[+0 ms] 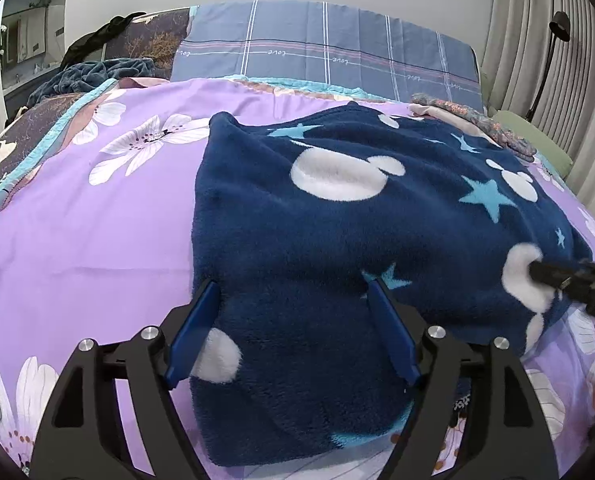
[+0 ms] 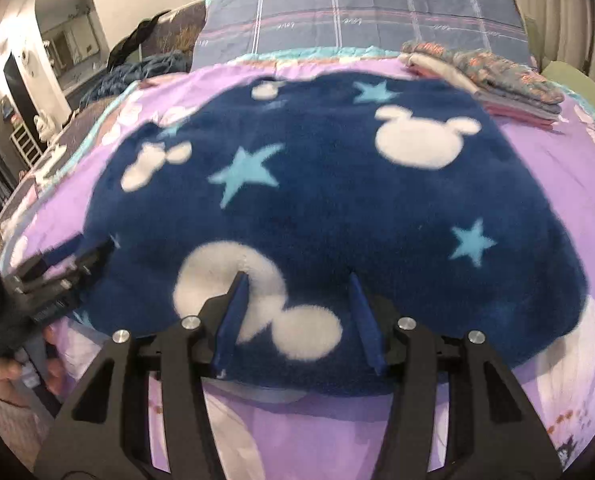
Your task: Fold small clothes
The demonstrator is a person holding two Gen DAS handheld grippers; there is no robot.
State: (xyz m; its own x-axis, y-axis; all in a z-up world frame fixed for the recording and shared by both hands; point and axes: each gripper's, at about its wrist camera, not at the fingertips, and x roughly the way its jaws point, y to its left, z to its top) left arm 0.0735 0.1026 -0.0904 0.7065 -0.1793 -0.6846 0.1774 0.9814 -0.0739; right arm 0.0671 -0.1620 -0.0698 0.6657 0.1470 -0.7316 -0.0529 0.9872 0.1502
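Navy fleece garment (image 1: 337,240) with white mouse heads lies folded on purple floral bedding (image 1: 77,240); left gripper (image 1: 293,332) wide open, right gripper (image 2: 297,320) half open, neither gripping. Plush layers may spring apart.

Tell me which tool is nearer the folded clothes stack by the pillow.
Right. The right tool is over the fleece's near edge below the stack; the left tool sits farther left.
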